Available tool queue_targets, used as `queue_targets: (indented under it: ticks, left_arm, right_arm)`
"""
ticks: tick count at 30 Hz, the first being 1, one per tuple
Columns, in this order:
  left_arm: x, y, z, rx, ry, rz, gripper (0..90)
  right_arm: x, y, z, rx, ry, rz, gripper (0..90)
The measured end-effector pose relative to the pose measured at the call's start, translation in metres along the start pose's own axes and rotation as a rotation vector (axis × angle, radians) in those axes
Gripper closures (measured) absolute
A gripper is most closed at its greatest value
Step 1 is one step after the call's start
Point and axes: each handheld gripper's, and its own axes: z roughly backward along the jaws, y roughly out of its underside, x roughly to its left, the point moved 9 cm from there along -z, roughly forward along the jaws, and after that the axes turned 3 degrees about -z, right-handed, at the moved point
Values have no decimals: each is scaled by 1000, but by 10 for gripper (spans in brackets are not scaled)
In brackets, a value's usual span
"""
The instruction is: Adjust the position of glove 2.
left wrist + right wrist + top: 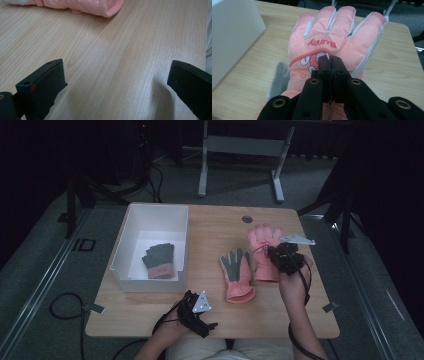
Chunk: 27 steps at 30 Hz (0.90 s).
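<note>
Left gripper (196, 307) wide open, right gripper (284, 256) clamped.

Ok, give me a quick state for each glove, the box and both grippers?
Right gripper: shut on pink glove.
Pink glove: back up, pinched at its middle.
Second pink glove: flat on table, grey palm up, untouched.
Grey glove: lying inside white box.
White box: open-topped, upright.
Left gripper: open over bare table.

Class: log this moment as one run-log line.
right tongs: shut on pink glove | left tongs: open over table
</note>
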Motion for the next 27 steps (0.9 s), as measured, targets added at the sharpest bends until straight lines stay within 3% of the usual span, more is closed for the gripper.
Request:
queue_targets:
  ticks: [4,5,8,9,11,18,27]
  left_arm:
    - [1,-1,1,-7,-2,2,12]
    - [0,-2,2,-15,-2,5,12]
    - [0,-2,1,-13,-1,2,12]
    - [0,-2,1,-7,-1,-5,12]
    - [-1,-2,1,-14,-2,-2,12]
    - [-2,-3,1,-16,0,-1,12]
    - [-2,-3,1,-17,3,-1,12]
  right_arm:
    - [24,-8,4,-11,-21,1,877]
    - [37,-11,5,-20,-41,-5,877]
    - [47,-11,5,-21,-54,-7,877]
    - [56,-7,2,-10,-55,-4,877]
    - [62,0,-5,17,-61,-7,878]
    - [69,17,-16,56,-47,-8,878]
    - [73,50,-42,136,-34,-13,877]
